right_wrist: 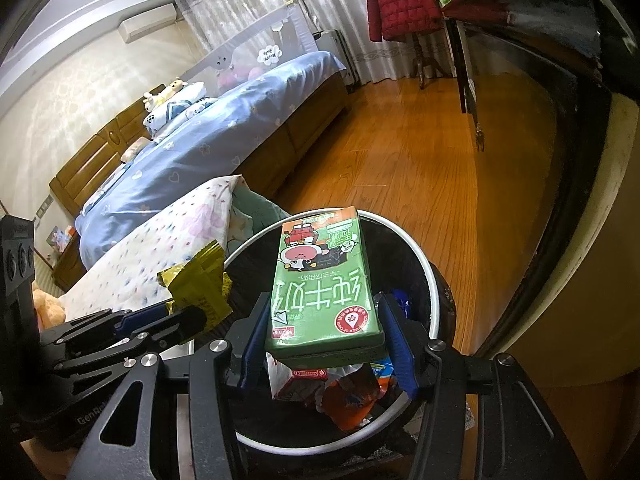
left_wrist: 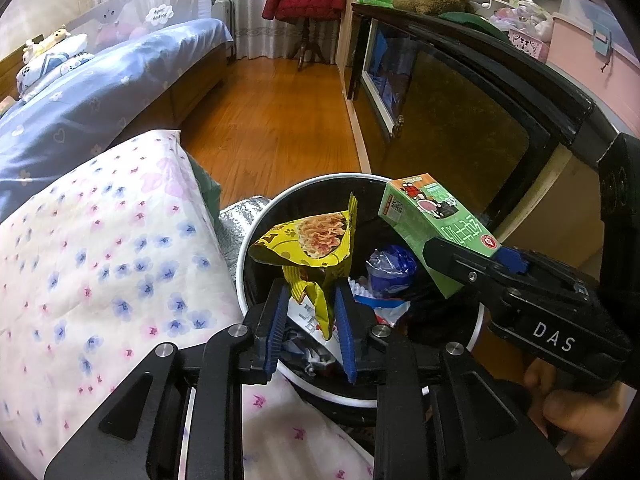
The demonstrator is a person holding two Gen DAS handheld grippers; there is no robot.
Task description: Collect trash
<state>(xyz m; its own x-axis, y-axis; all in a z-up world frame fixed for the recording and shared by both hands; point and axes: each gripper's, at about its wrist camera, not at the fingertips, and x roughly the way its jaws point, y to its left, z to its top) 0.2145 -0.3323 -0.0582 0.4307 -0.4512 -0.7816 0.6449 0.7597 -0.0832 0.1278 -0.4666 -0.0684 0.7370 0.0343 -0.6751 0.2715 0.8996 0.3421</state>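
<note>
Both pieces hang over the bin (left_wrist: 256,240), which already holds wrappers. My left tongs (left_wrist: 310,300) loosely pinch the yellow bag (left_wrist: 316,240); my right tongs (right_wrist: 326,332) clamp the green carton (right_wrist: 320,280). Only dropping remains.

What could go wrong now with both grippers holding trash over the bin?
1. The yellow snack wrapper sits between the left gripper pads, which seem barely to press it; light and crumpled, it might snag on a pad rather than drop.
2. The green milk carton, held by the right gripper, reaches past the trash bin's white rim; released tilted, it could tip out.
3. The bin already holds wrappers, so new pieces may pile near the rim.
</note>
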